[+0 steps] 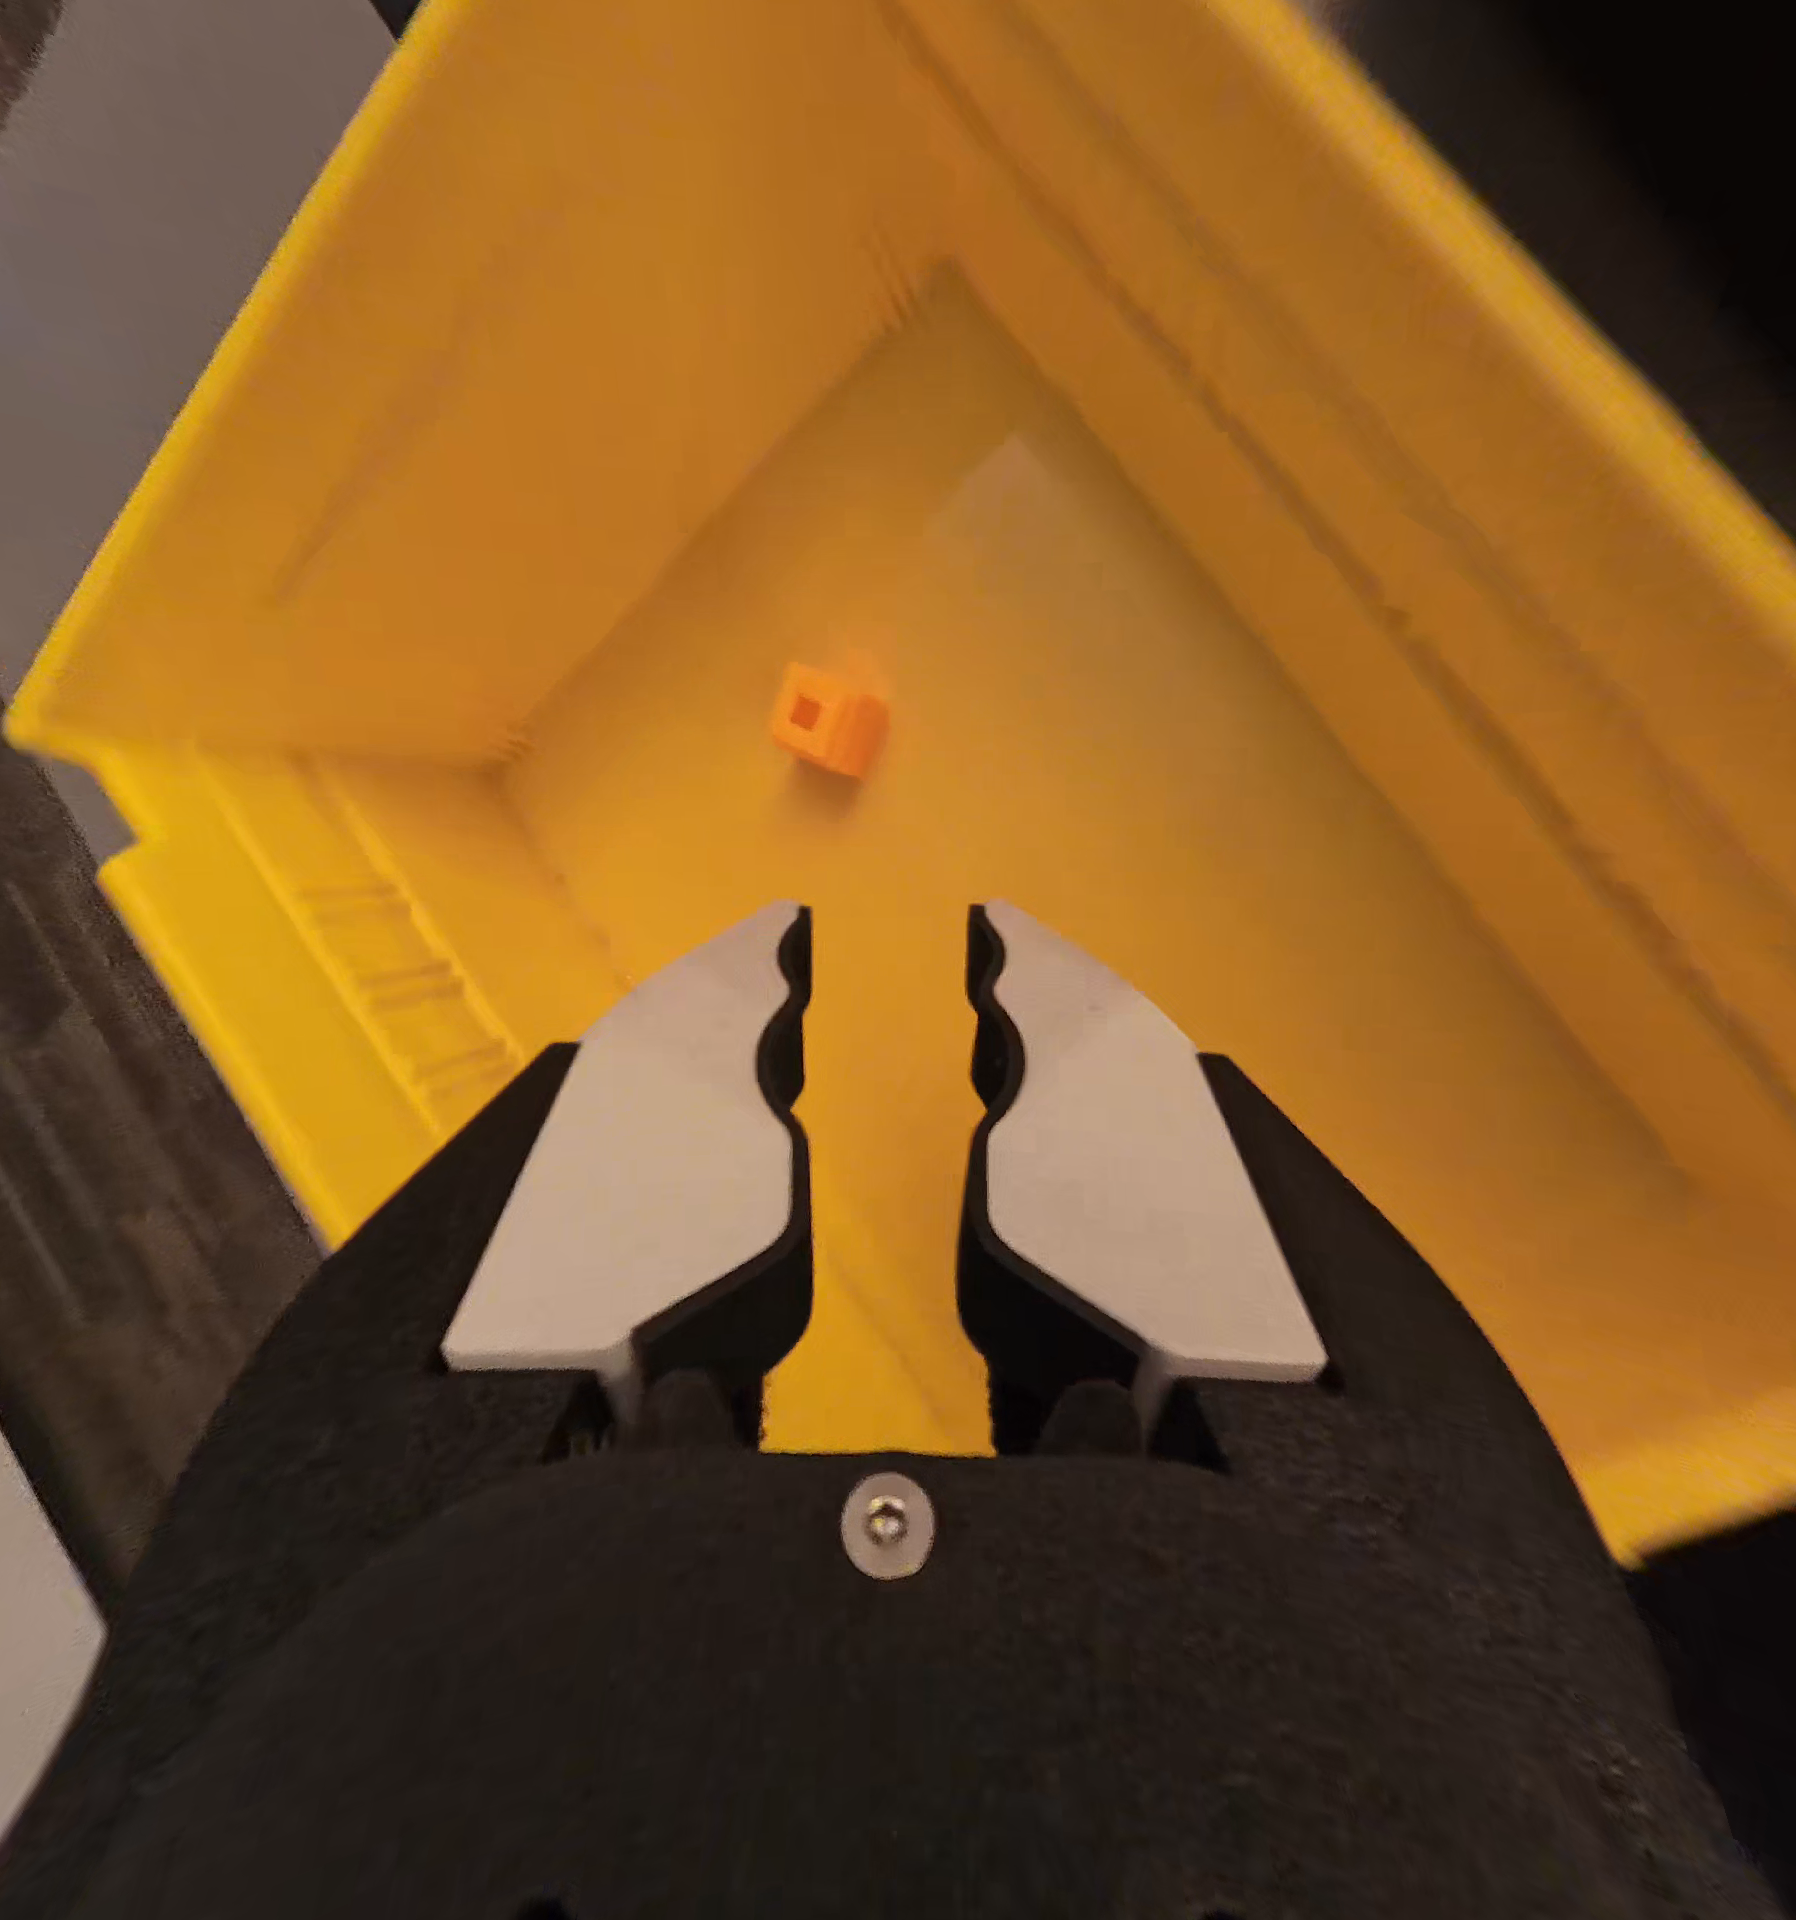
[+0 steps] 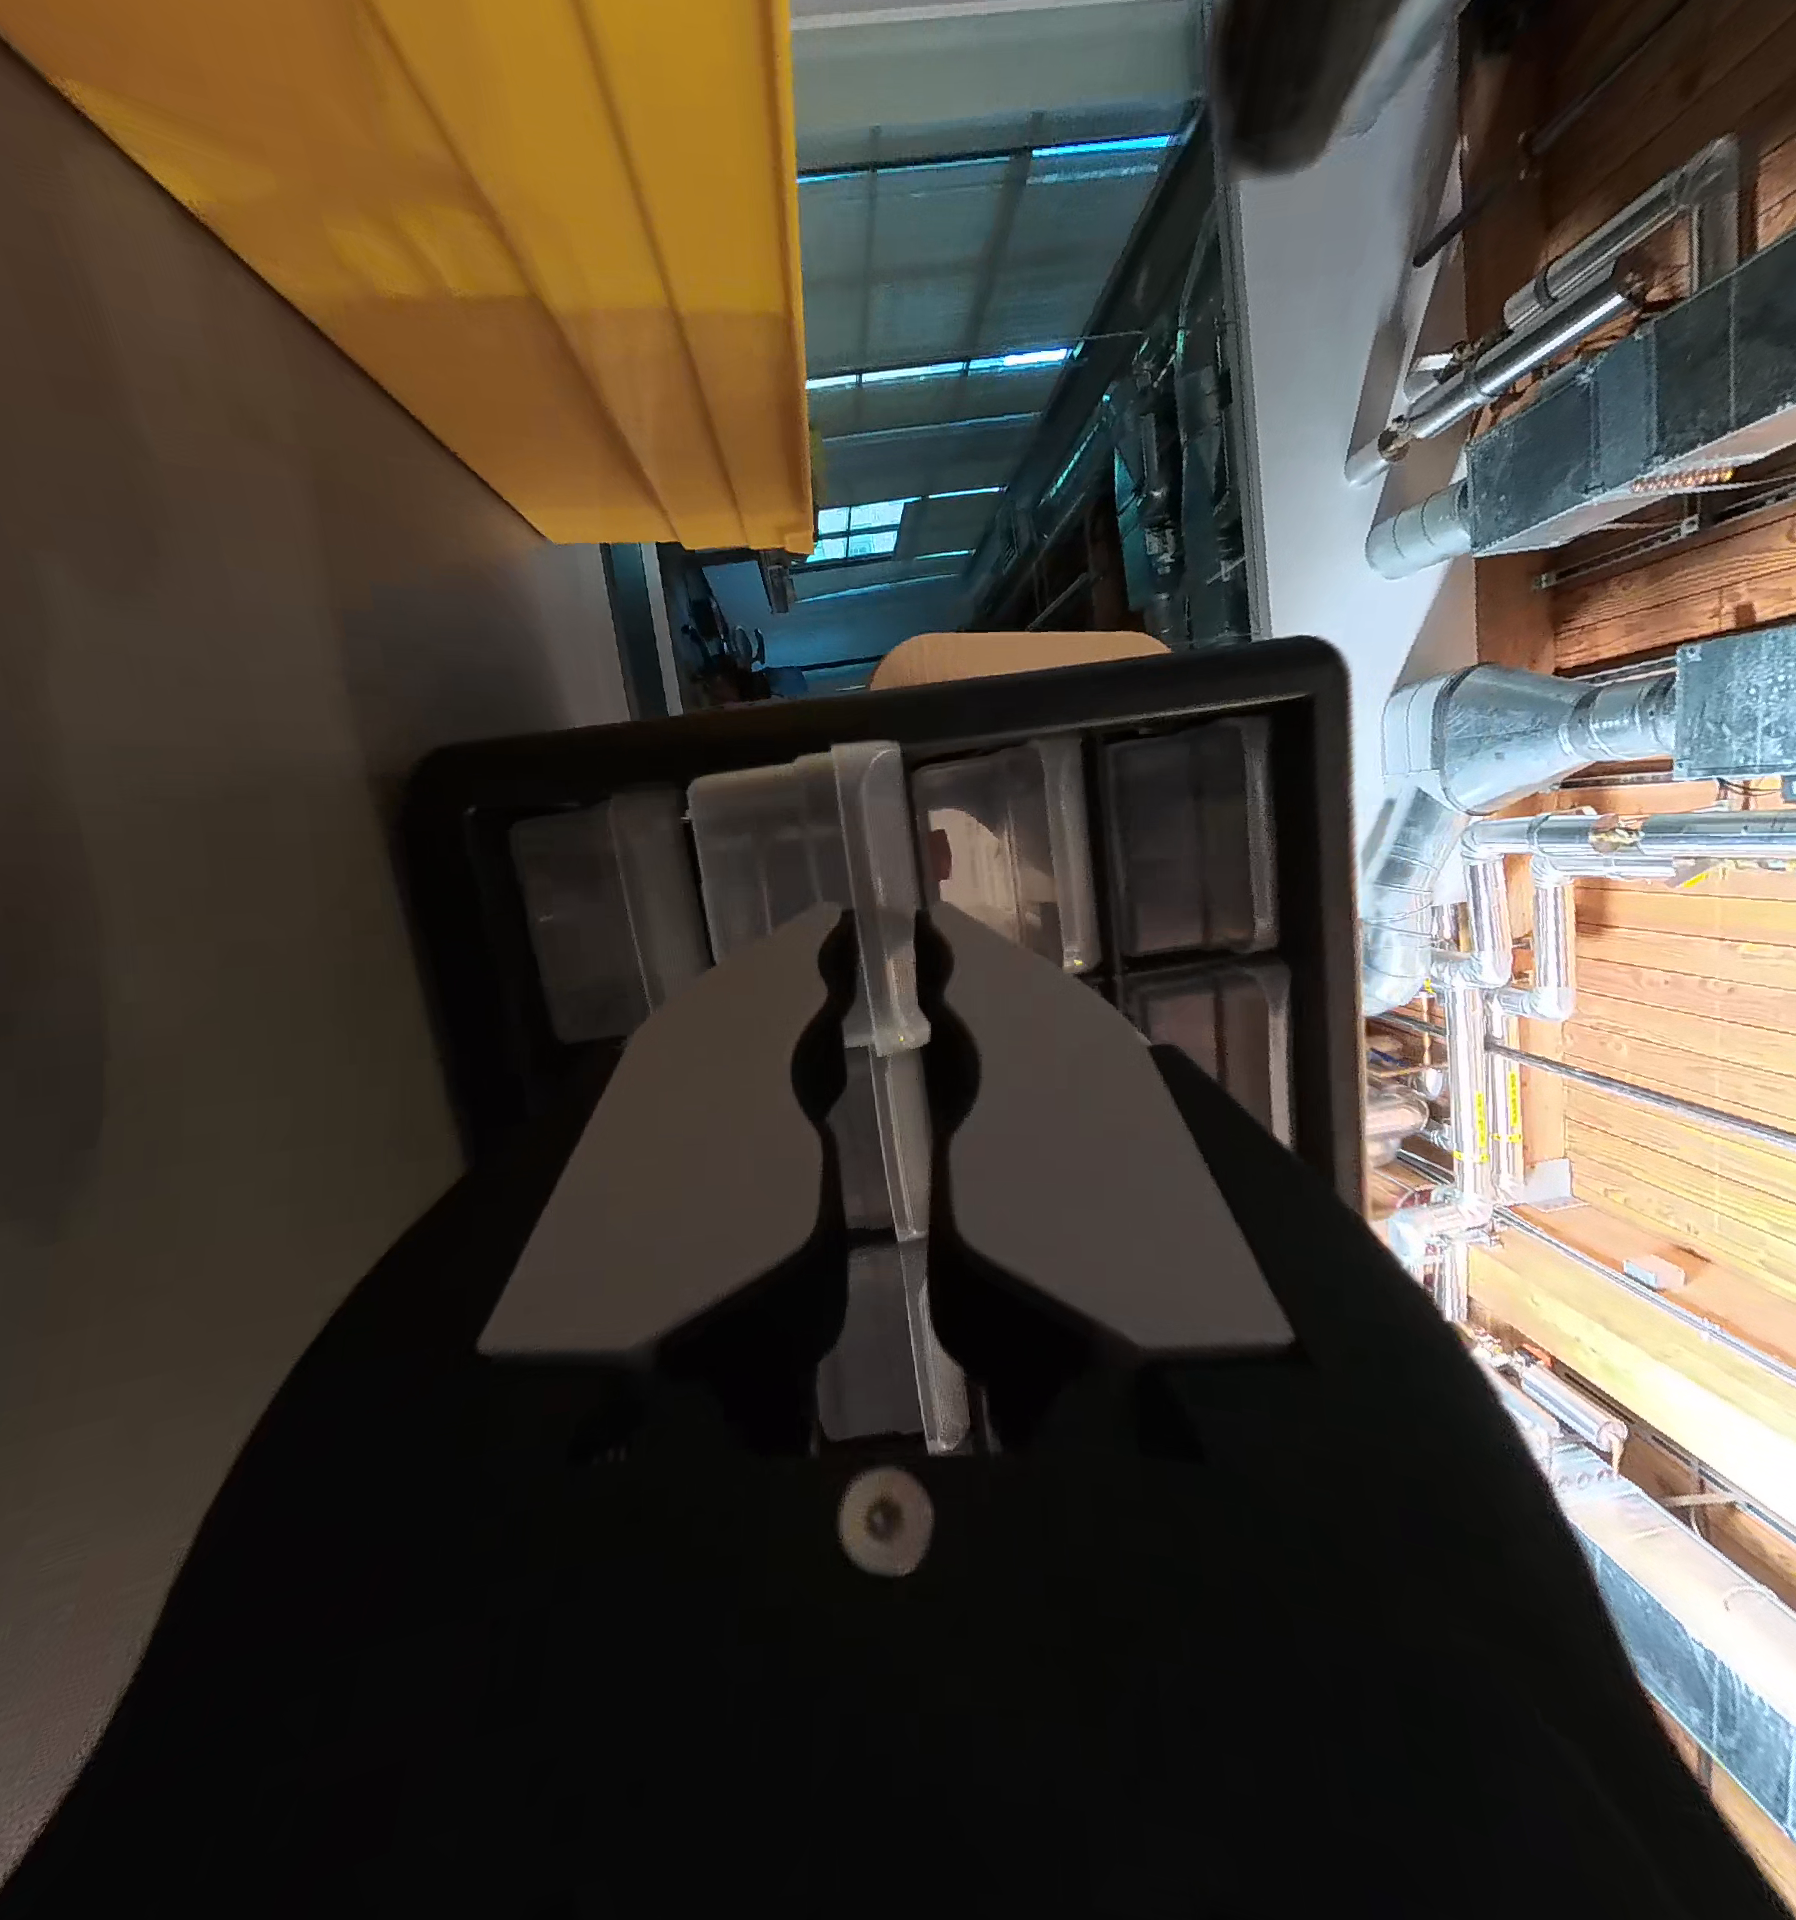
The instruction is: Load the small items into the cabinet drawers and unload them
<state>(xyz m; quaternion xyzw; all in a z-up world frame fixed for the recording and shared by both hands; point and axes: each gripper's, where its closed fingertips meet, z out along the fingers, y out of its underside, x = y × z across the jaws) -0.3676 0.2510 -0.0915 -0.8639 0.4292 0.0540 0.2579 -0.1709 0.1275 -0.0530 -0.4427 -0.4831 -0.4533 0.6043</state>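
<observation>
Workshop-type space behind the rig: timber ceiling with metal ducts and pipes (image 2: 1528, 748), camera rolled sideways, pale table surface (image 2: 198, 727) under everything. Left gripper (image 1: 889, 914) points down into a yellow bin (image 1: 582, 343), jaws parted to a narrow gap, holding nothing. One small orange block (image 1: 829, 727) with a square hole lies on the bin floor, ahead of the fingertips and slightly left, not touching them; no other items visible in the bin. Right gripper (image 2: 878, 920) is clamped on the handle tab of a clear drawer (image 2: 878, 883) in the black cabinet (image 2: 1330, 831), which looks pulled partway out toward the camera. Neighbouring clear drawers (image 2: 1185, 842) sit flush in their slots; something reddish shows faintly through the one beside the gripped drawer, too blurred to identify. Can't see inside the gripped drawer, so contents unknown. My read: mid-cycle, one hand holds a drawer open while the other goes for the block. Whether this is the load or unload half can't be told; the block in the bin with an empty left gripper over it suggests a pick for loading. At minimum that block is left to move and the open drawer left to close.
</observation>
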